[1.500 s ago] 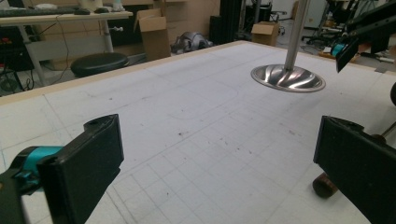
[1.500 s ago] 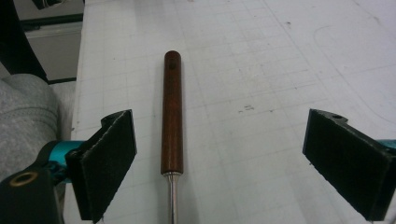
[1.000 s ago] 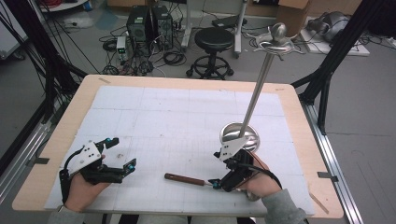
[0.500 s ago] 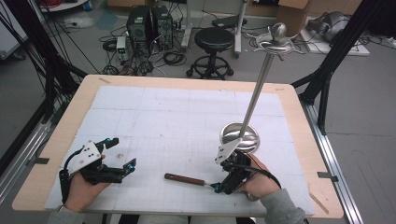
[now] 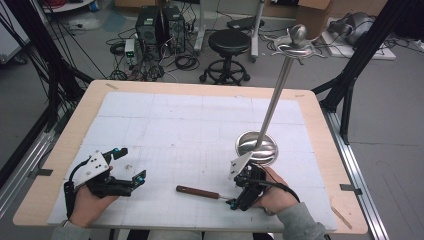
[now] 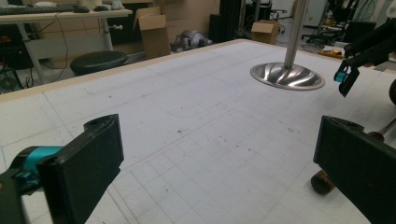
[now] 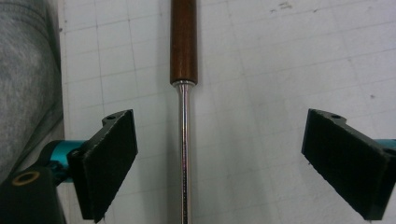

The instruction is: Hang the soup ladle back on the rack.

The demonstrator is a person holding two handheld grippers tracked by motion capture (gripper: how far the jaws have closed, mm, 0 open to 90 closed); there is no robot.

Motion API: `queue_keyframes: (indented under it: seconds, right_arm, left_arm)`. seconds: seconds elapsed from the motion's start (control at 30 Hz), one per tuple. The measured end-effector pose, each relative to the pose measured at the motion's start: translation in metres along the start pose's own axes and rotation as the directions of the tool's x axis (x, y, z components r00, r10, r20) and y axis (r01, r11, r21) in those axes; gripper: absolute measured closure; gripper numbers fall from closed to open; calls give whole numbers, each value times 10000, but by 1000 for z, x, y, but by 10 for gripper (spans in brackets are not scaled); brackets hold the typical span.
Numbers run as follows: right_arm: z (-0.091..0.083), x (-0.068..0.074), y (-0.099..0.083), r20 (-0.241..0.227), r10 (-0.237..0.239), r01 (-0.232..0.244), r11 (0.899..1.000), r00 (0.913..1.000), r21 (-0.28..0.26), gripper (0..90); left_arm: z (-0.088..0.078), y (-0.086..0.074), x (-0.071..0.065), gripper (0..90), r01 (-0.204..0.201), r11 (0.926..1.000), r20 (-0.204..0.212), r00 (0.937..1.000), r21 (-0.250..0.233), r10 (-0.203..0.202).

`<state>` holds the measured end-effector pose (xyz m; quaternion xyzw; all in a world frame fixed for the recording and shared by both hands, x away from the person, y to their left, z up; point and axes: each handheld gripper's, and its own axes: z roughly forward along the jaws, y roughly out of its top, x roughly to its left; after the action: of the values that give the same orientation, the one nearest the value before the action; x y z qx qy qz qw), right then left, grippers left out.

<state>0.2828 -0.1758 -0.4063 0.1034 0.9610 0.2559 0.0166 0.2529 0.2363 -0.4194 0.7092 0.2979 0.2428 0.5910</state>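
Note:
A utensil with a brown wooden handle [image 5: 192,190] and a thin metal shaft [image 7: 185,140] lies flat on the white gridded mat near the front edge. My right gripper [image 5: 235,202] points down over the shaft's end. In the right gripper view its jaws stand either side of the shaft [image 7: 219,158] without touching it; they have just been closing a little. My left gripper [image 5: 131,162] rests at the front left, open with nothing in it [image 6: 219,163]. The handle's end [image 6: 322,182] lies beyond its right jaw.
A steel stand with a round dished base [image 5: 256,147] and a tall leaning pole [image 5: 280,85] sits just behind my right hand. The wooden table rim [image 5: 320,130] frames the mat. A stool [image 5: 229,42] and computer gear stand on the floor beyond.
My right gripper has shifted slightly toward the front edge over the utensil's shaft. The left hand and the utensil have stayed put.

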Motion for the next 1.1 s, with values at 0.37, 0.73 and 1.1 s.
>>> queue_keyframes:
  seconds: [0.37,0.73,1.1]
  right_arm:
    - [11,3,3,-381,-285,313,9968,9989,732,230]
    - [13,10,3,-169,-686,701,9898,9975,1240,459]
    - [12,13,3,-41,-414,416,9909,9991,1281,577]
  left_arm:
    - [0,0,0,20,18,10000,13,10000,34,-18]
    - [1,0,-1,20,-12,10000,-18,10000,82,13]
    - [-1,-1,-2,20,-68,9999,-55,10000,104,68]
